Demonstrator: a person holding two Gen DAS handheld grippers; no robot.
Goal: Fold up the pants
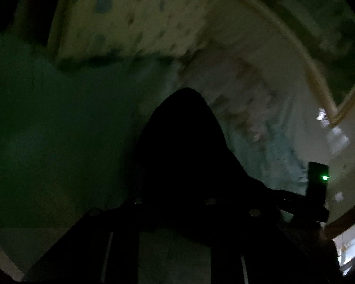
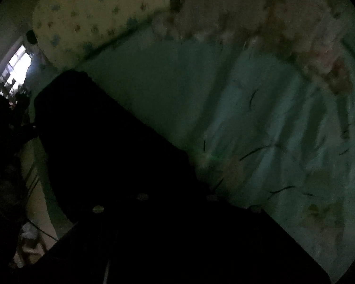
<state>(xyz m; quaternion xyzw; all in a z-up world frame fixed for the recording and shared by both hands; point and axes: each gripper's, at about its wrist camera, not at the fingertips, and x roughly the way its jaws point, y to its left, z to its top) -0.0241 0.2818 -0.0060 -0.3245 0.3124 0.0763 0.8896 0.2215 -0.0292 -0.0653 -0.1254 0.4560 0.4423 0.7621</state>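
Note:
The scene is very dark. Black pants (image 1: 182,142) rise as a dark peak right in front of my left gripper (image 1: 175,203) and cover its fingers, so they seem pinched and lifted. In the right wrist view the same black pants (image 2: 111,146) spread as a wide dark sheet from my right gripper (image 2: 177,201) up to the left, hiding its fingers. Both grippers look shut on the cloth, above a pale green bed sheet (image 2: 201,90).
A yellow spotted pillow (image 1: 130,16) lies at the head of the bed (image 2: 87,19). A patterned blanket (image 2: 284,30) lies at the right. The other gripper with a green light (image 1: 319,177) shows at the right. A bright window (image 2: 19,68) is at the far left.

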